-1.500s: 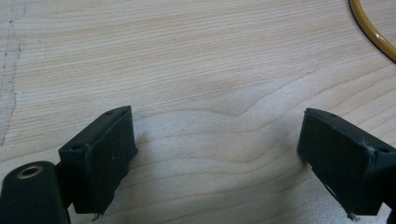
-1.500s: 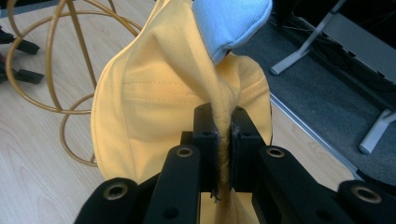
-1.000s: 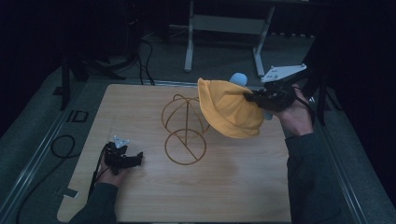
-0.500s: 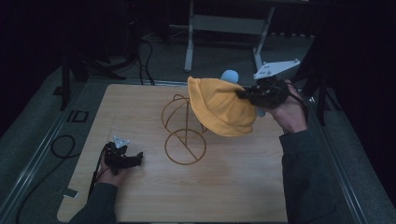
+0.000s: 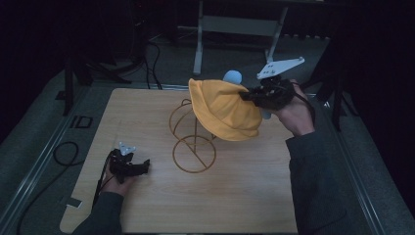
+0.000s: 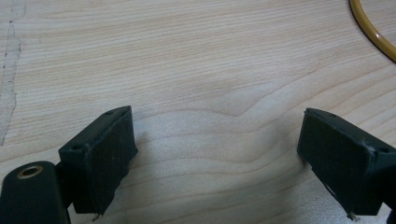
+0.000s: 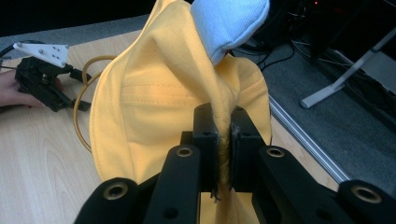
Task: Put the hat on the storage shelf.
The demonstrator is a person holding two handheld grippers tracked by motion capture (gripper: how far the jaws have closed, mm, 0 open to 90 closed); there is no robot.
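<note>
A wooden table (image 5: 244, 196) seen from above in a dim room, with 2 hand-held grippers over it. At the near left, the left gripper (image 5: 128, 165) rests low on the tabletop in a person's hand (image 5: 117, 182); in the left gripper view its 2 black jaws stand wide apart over bare wood, holding nothing. In the middle of the table stands a gold wire stand (image 5: 194, 147) with a round ring base and curved loops above it. To its right, a yellow hat (image 5: 224, 108) hangs in the air above the stand's upper loops, with a pale blue piece (image 5: 232, 77) at its top. At the far right, the right gripper (image 5: 254, 96) is raised, its jaws pinched tight on a fold of the hat's yellow fabric.
</note>
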